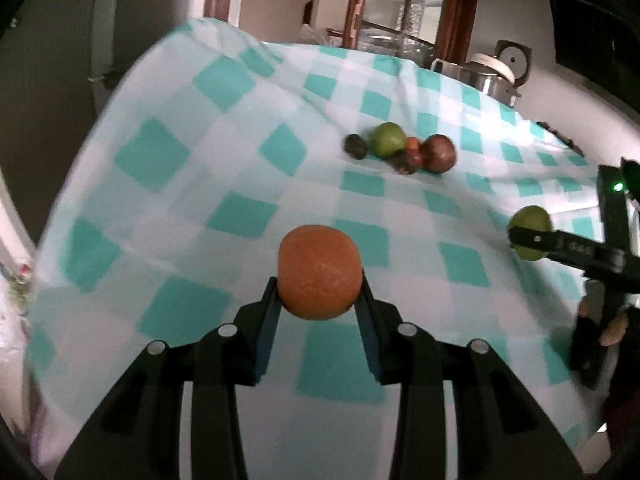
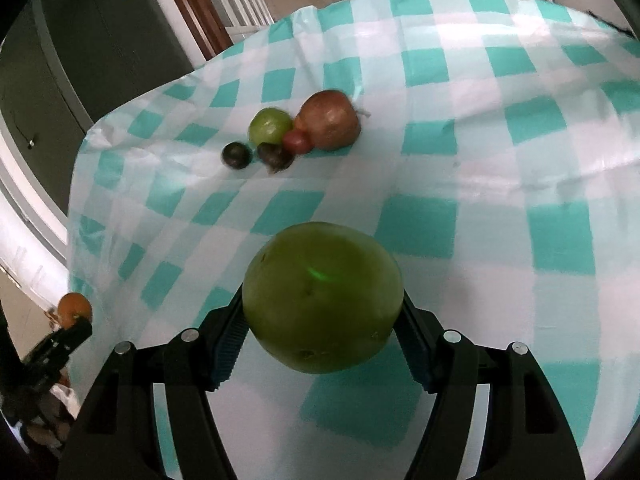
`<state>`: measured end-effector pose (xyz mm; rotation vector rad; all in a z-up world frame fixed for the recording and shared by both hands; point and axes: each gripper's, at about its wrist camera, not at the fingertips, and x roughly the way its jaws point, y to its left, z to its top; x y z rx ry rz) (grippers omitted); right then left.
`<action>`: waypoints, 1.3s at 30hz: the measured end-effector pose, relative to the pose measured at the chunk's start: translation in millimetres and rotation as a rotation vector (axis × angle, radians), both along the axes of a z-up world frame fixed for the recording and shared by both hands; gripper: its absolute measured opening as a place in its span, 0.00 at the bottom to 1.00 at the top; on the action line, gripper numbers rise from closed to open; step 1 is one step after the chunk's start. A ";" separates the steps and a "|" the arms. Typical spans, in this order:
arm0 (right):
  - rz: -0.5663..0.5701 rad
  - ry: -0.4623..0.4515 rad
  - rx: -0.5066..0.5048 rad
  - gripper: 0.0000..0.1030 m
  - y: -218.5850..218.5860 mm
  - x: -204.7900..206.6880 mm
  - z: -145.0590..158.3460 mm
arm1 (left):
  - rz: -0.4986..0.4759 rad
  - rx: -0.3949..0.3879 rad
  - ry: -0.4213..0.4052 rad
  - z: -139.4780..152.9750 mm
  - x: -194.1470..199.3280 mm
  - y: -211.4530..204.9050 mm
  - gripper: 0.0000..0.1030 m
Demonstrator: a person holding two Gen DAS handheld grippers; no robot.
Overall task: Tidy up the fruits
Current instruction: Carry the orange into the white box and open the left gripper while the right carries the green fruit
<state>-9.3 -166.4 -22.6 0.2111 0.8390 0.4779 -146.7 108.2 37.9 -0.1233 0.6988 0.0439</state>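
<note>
Left wrist view: left gripper [image 1: 320,292] clamped on an orange [image 1: 319,272], fingers pressed against both its sides, fruit held above the teal-and-white checked cloth [image 1: 168,152] covering the worktop. Farther along the cloth, a small heap of fruit: a green apple [image 1: 387,139], a reddish-brown round fruit [image 1: 439,153] to its right, a small red fruit [image 1: 413,144] between them, a dark fruit [image 1: 355,146] at the left end and another dark one [image 1: 403,162] in front. At the right edge, right gripper [image 1: 528,239] closed on a green fruit [image 1: 530,220], one black finger crossing its front, a green light glowing on the gripper body. Beyond the cloth's far edge, a metal pot [image 1: 488,76].

Right wrist view: right gripper [image 2: 322,322] shut around the large green fruit [image 2: 322,298], ribbed pads touching either flank, fruit raised above the cloth [image 2: 480,140]. Same heap up the cloth: green apple [image 2: 270,125], reddish-brown fruit [image 2: 329,120] just right of it, small red fruit [image 2: 297,141] touching both, two dark fruits [image 2: 236,155] [image 2: 275,155] in front. Far lower left, beside the cloth's edge, left gripper [image 2: 74,318] with the orange [image 2: 73,306] in its tip.
</note>
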 end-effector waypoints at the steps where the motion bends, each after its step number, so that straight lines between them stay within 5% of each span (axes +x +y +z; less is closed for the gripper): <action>1: 0.037 -0.013 -0.008 0.65 14.1 -12.9 2.0 | 0.013 0.012 0.000 0.3 -7.4 5.5 0.37; 14: 0.510 -0.128 -0.090 0.65 177.2 -152.0 21.7 | 0.212 0.152 -0.001 -7.8 -139.6 97.2 0.37; 25: 0.942 -0.213 -0.211 0.65 267.6 -258.2 11.0 | 0.375 0.112 0.099 -48.9 -201.0 176.6 0.37; 32: 1.110 -0.114 -0.438 0.65 329.6 -290.1 -57.1 | 0.215 0.136 0.286 -100.0 -165.1 197.7 0.37; 39: 1.284 -0.090 -0.737 0.65 378.7 -333.7 -137.2 | 0.054 0.067 0.495 -163.0 -113.7 217.5 0.37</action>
